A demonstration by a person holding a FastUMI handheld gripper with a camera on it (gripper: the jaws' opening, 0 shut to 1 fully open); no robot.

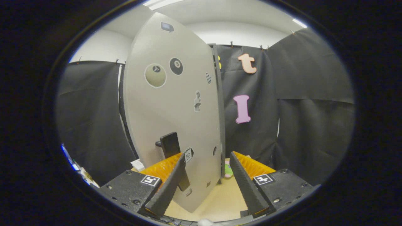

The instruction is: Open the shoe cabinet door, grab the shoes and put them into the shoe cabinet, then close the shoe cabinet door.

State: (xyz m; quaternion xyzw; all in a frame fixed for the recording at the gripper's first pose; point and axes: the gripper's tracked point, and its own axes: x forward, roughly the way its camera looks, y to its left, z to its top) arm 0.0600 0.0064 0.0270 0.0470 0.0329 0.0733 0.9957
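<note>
The grey shoe cabinet door stands upright just ahead of me, seen at a slant, with stickers on its face and its dark edge to the right. Its black handle sticks out low on the face, just beyond my left finger. My gripper is open, and the door's lower corner reaches down between the two fingers without either pressing on it. A small green and pink thing lies on the floor past the door's foot, beside the right finger; most of it is hidden.
Light wooden floor runs under the fingers. Black cloth walls close the booth on both sides and behind. Some colourful clutter lies low at the far left, and a white scrap sits by the door's left foot.
</note>
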